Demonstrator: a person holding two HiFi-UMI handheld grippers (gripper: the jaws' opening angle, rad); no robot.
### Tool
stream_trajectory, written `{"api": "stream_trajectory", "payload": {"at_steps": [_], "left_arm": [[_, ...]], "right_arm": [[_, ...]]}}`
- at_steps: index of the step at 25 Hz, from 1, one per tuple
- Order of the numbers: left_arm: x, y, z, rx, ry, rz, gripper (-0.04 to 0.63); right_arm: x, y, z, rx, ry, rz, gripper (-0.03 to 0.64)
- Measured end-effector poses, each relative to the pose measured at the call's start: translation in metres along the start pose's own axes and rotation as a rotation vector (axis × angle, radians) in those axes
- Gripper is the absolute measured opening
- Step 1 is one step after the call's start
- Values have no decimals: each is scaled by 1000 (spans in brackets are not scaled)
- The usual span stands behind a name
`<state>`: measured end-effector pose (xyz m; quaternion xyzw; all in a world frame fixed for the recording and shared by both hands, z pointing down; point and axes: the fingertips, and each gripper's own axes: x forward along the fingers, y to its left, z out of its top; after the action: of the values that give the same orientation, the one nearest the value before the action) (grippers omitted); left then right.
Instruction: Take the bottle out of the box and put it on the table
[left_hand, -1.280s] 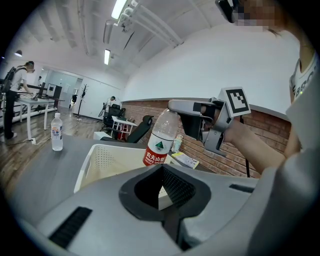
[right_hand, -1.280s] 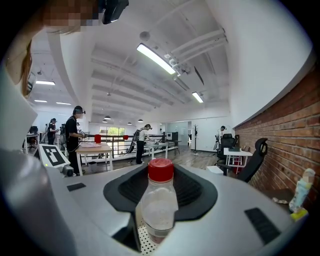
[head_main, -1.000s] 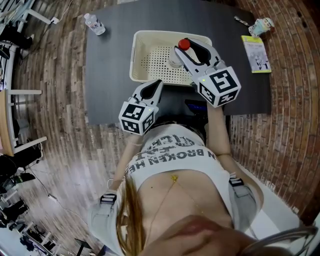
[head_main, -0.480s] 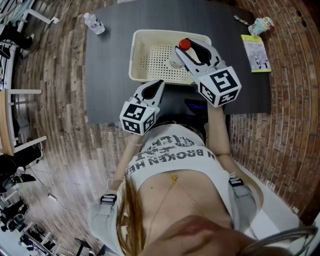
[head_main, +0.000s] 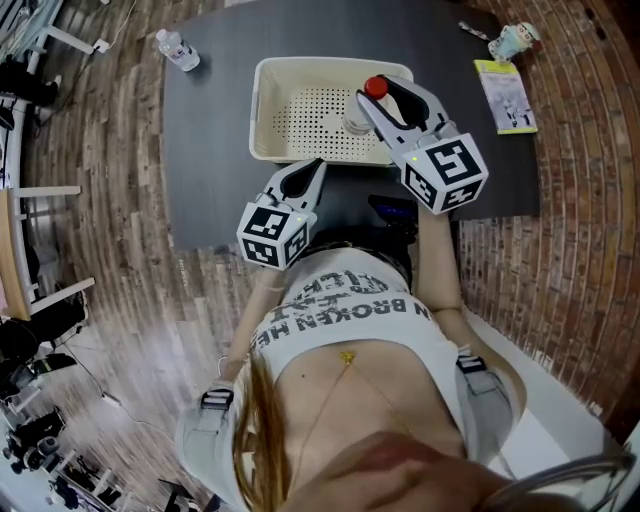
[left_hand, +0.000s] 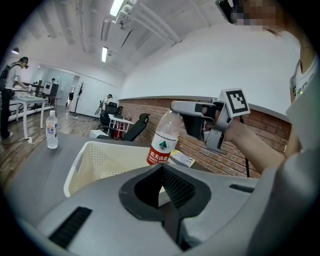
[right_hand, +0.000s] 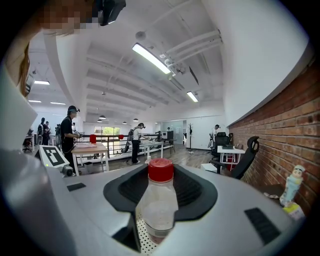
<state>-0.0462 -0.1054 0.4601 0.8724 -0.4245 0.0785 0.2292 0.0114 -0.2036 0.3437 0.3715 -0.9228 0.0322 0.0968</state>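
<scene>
A clear bottle with a red cap (head_main: 375, 88) is gripped at the neck by my right gripper (head_main: 388, 98), over the right end of the cream perforated box (head_main: 300, 115). In the right gripper view the bottle (right_hand: 159, 200) stands upright between the jaws, with the box's holed floor below it. In the left gripper view the bottle (left_hand: 163, 140) shows its red label and hangs from the right gripper (left_hand: 186, 107) over the box (left_hand: 100, 160). My left gripper (head_main: 311, 170) stays at the table's near edge, shut and empty; its tips (left_hand: 161, 170) meet.
The box sits on a dark table (head_main: 210, 150). A second water bottle (head_main: 178, 50) stands at the far left corner. A yellow booklet (head_main: 505, 95) and a small figurine (head_main: 512, 42) lie at the far right. A brick wall (right_hand: 280, 130) runs along the right.
The head view has shifted slightly. Both grippers and the bottle keep their places over the box.
</scene>
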Motion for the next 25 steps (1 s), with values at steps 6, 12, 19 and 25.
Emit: {"api": "stream_trajectory", "payload": {"at_steps": [6,12,19,25], "left_arm": [[5,-10,-5,7,20,-34,3],[7,-17,-9,11,33,-61,3],[10,-23,-13,9,42,-78,3],[15,-27,-12,16,47,-99,3]], "right_arm": [[-26,-20,1,8,-11,-76,153],[-56,-46,2,26,-28,-171,153],[-94,-76,0,34,-39,-286,153],[-121,-98,-5,44,-29,-369,153]]}}
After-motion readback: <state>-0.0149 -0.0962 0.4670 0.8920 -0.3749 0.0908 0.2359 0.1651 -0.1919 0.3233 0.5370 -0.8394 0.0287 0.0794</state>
